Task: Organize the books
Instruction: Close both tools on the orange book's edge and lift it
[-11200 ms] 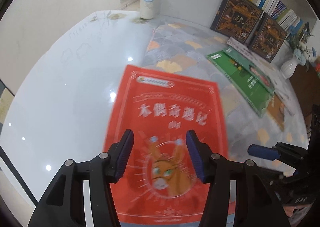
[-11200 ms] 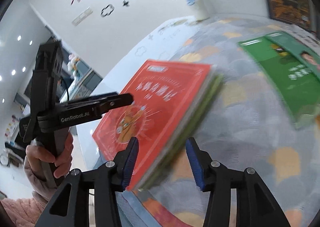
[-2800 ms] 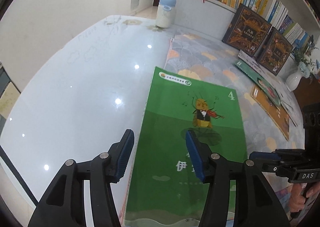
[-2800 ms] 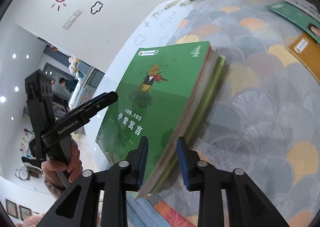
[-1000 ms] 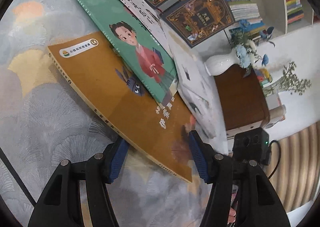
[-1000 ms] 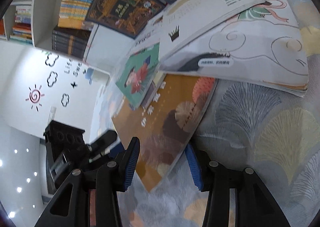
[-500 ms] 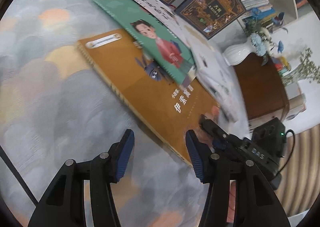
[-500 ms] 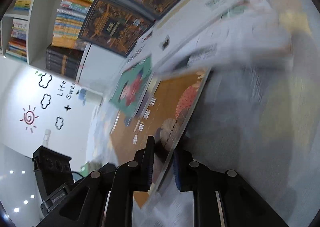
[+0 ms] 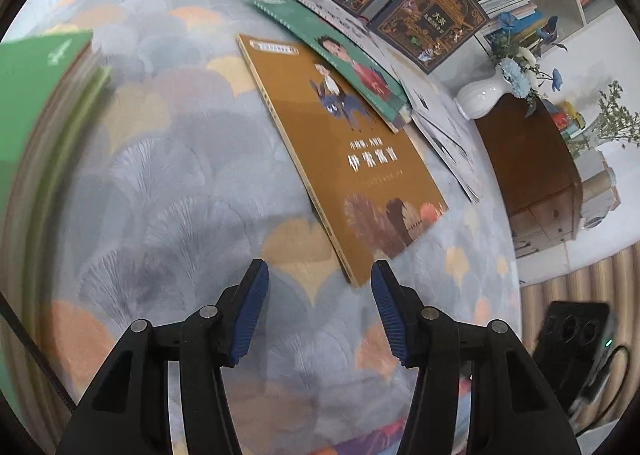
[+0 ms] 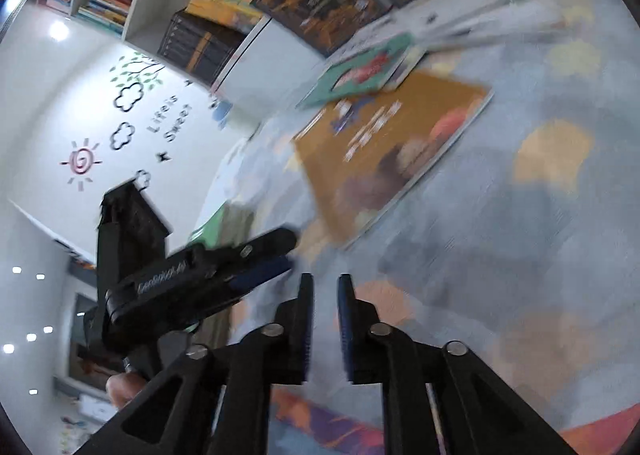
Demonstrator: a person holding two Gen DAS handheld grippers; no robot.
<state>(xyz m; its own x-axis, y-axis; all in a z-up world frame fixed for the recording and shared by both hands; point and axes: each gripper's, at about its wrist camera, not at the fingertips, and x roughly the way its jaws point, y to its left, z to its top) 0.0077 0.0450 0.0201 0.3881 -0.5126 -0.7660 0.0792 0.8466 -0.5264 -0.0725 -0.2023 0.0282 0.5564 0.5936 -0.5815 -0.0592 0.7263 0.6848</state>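
flat ochre-brown paperback with a donkey rider on its cover (image 9: pixel 352 159) lies on the grey fan-patterned carpet (image 9: pixel 180 195), far end tucked under a green book with a red-robed child (image 9: pixel 340 55). long axis runs away and leftward from the left gripper (image 9: pixel 319 287); near corner sits just ahead of its right finger. left jaws spread wide, empty. right gripper (image 10: pixel 323 291) nearly closed on nothing, book well ahead of it. left is nearer, likely the one to slide in.
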